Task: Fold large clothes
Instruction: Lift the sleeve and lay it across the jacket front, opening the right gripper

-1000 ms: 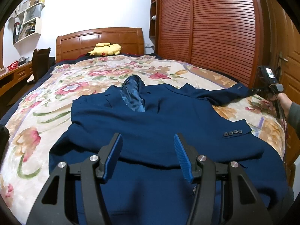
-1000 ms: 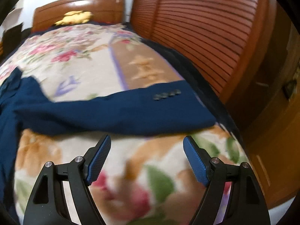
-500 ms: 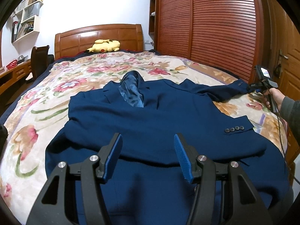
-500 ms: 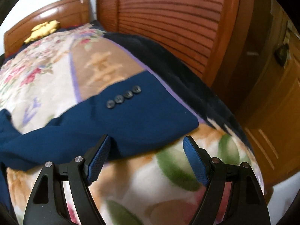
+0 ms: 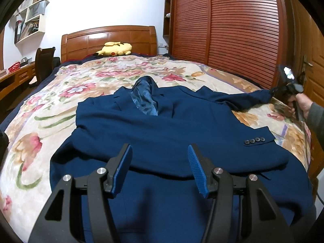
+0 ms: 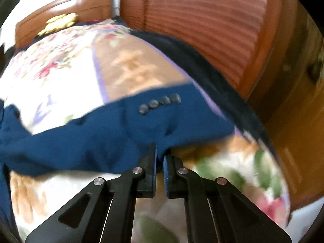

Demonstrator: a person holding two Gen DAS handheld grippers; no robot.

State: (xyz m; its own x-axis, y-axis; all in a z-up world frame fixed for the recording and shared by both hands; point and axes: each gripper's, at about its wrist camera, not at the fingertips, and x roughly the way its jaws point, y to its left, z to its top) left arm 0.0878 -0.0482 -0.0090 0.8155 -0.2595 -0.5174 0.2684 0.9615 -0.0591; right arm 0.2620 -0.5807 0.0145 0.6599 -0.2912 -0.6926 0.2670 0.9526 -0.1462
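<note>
Right tongs point(image 6: 160, 158) clenched on the jacket sleeve point(image 6: 125, 129); left tongs point(image 5: 160, 162) released above the hem.

I see the navy jacket point(image 5: 162, 133) spread flat on the floral bed point(image 5: 60, 89), collar toward 12 o'clock. The gripped sleeve runs out toward 3 o'clock; my right view is blurred, so I think the pinch sits near the cuff buttons point(image 6: 160, 103).

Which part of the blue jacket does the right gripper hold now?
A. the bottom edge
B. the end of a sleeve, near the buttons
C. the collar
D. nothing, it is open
B: the right gripper is closed on the edge of the sleeve, just below the buttons.
</note>
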